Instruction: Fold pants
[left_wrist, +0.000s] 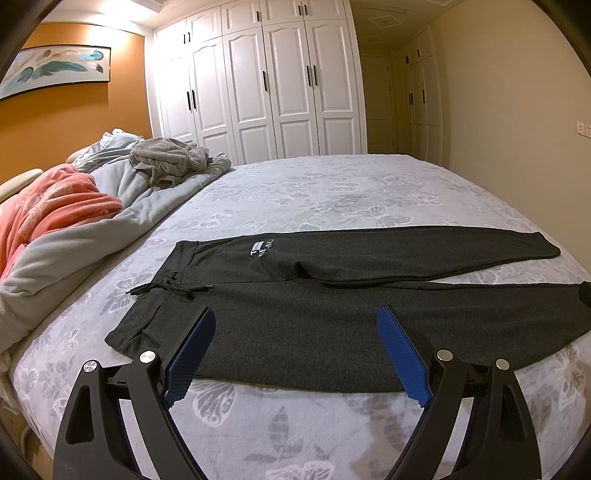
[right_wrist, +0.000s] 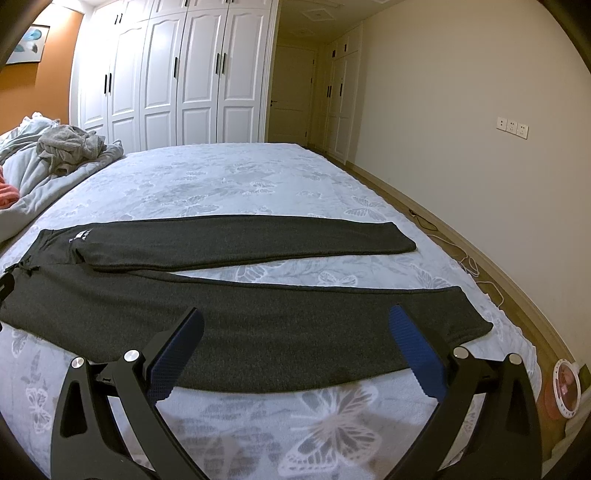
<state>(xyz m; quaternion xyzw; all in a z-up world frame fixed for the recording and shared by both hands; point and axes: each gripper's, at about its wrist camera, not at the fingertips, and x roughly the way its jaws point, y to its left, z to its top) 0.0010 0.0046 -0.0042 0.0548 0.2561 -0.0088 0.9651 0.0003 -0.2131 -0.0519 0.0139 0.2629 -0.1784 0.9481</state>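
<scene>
Overhead: your two grippers hang above dark trousers spread on a bedroom bed.
Pants: the charcoal pants (left_wrist: 332, 295) lie flat and unfolded across the near part of the bed (left_wrist: 332, 192), waistband toward your left, both legs running to your right.
Legs: the near leg (right_wrist: 258, 332) and the far leg (right_wrist: 240, 240) fan apart, a wedge of butterfly-print bedspread showing between them.
Waist detail: the drawstring (left_wrist: 173, 288) is tied in a loose bow at the waistband; a small white logo (left_wrist: 262, 248) sits on the far hip.
Left gripper: your left gripper (left_wrist: 295, 321) hovers over the near leg by the waist, its blue pads (left_wrist: 192, 354) spread wide, nothing between them.
Right gripper: your right gripper (right_wrist: 295, 321) hovers over the near leg toward the cuff, its blue pads (right_wrist: 417, 350) likewise spread wide and holding nothing.
Bed's far left: a grey quilt (left_wrist: 110, 221) is bunched up with an orange blanket (left_wrist: 59, 199) beside it and a crumpled grey garment (left_wrist: 170, 158) on top.
Backdrop: white wardrobe doors (left_wrist: 266, 85) stand shut beyond the bed.
Floor, right side: a round pink-and-white object (right_wrist: 563, 387) lies by the bed; what it is cannot be told.
</scene>
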